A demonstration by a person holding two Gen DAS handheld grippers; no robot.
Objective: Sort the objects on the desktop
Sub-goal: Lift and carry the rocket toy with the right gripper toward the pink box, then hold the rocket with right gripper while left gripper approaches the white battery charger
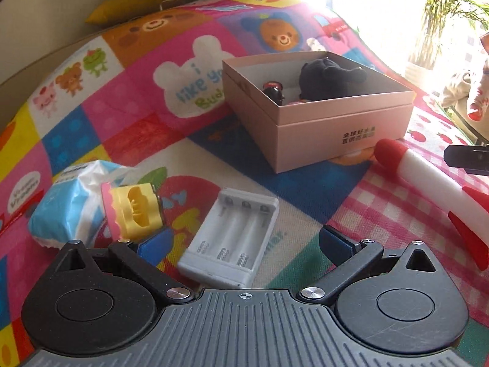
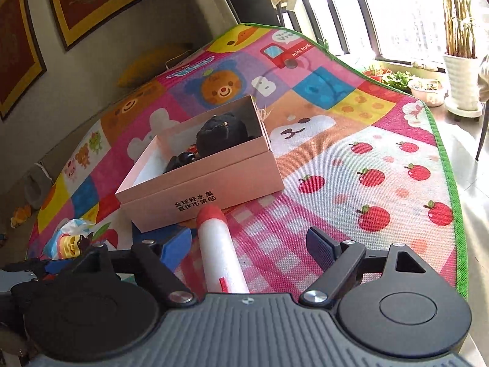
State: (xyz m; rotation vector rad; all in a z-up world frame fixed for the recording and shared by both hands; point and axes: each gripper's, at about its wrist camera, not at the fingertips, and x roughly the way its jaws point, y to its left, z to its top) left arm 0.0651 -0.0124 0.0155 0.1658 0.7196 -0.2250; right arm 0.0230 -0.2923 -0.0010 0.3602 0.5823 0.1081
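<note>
Heads up: the pink box [image 2: 201,183] sits mid-mat, already holding a dark plush. The toy rocket [image 2: 218,253] lies on the play mat [image 2: 382,159] just near of it, between your right gripper [image 2: 249,246] jaws, which stand apart without pinching; close off-centre and it'll roll away. Your left gripper [image 1: 244,244] is wide apart over the white battery case [image 1: 232,238]; its left finger crowds the yellow toy [image 1: 136,211], so you might nudge that.
</note>
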